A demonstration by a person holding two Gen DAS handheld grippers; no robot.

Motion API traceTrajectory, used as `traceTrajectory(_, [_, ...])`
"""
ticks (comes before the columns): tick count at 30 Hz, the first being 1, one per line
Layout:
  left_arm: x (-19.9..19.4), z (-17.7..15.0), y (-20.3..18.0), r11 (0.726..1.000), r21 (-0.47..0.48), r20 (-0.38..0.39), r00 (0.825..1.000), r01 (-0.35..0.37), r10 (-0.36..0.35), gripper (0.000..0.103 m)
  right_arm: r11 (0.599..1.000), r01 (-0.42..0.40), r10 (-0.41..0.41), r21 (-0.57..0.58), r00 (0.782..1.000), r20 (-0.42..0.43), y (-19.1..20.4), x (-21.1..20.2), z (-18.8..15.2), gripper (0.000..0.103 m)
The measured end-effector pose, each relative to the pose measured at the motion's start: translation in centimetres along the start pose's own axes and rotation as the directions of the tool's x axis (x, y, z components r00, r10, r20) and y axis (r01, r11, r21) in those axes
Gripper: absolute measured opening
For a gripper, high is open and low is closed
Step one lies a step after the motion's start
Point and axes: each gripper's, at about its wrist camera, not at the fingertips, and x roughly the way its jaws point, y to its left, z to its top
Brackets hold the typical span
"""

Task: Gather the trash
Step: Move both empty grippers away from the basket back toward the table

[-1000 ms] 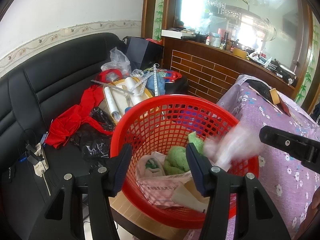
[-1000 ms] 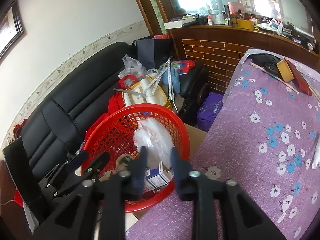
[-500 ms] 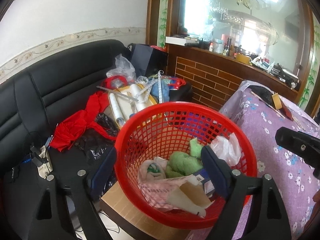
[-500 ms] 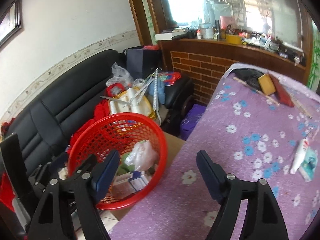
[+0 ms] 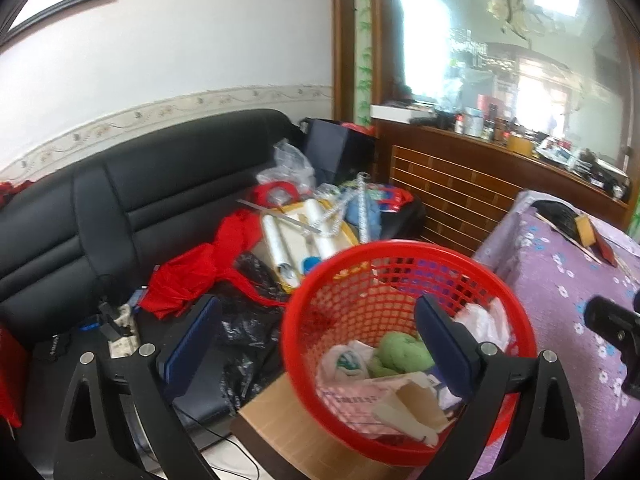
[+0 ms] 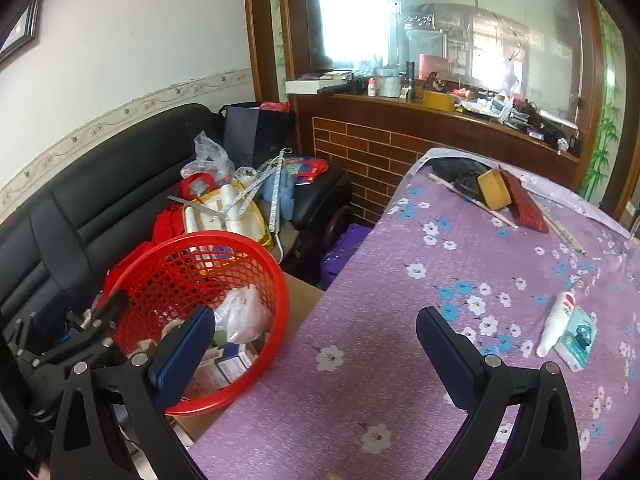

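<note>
Left wrist view
Left gripper (image 5: 318, 350): fingers spread wide, nothing between the pads; its jaws have just been opening
Basket (image 5: 404, 249): red, one, standing on a cardboard box (image 5: 280, 426) between the sofa (image 5: 120, 200) and the table; the right finger overlaps its inside in the picture
Trash inside: one clear plastic bag (image 5: 482, 320) against the far wall, one green wad (image 5: 402, 354), one white bag with a green mark (image 5: 344, 364), printed paper at the near rim; smaller bits too jumbled to count
Risk: the basket sits near the box's edge; a finger catching the mesh on the way out could tip it and spill the lot

Right wrist view
Right gripper (image 6: 316, 352): fingers spread wide, empty; its jaws have just been opening, above the table edge
Table (image 6: 400, 360): purple flowered cloth
Trash left on it: one white tube (image 6: 557, 322) and one small tissue packet (image 6: 578, 338), touching, near the right edge
Other things at the far end: one yellow tape roll (image 6: 494, 188), one red flat case (image 6: 524, 202); whether these are trash I cannot tell
Risk: tube and packet lie together, so a grab at one may nudge the other toward the edge; the round tube may slip from flat pads
</note>
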Motion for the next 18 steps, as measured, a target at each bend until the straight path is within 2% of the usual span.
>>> traceTrajectory(9, [-1.9, -0.3, -0.3, 0.996, 0.036, 0.035, 0.996, -0.077, 0.076, 0.101, 1.000, 0.024, -0.024, -0.010, 1.000, -0.003, -0.8, -0.7, -1.1, 0.103])
traceTrajectory(14, [-3.7, -1.3, -0.8, 0.995, 0.080, 0.041, 0.997, -0.066, 0.063, 0.101, 0.999, 0.042, -0.042, -0.010, 0.999, -0.001, -1.6, -2.3, -2.3, 0.103])
traceTrajectory(18, [-5.7, -2.1, -0.7, 0.996, 0.083, 0.059, 0.998, -0.027, 0.022, 0.101, 0.999, 0.050, -0.050, -0.016, 0.999, 0.004, -2.5, -4.0, -3.7, 0.103])
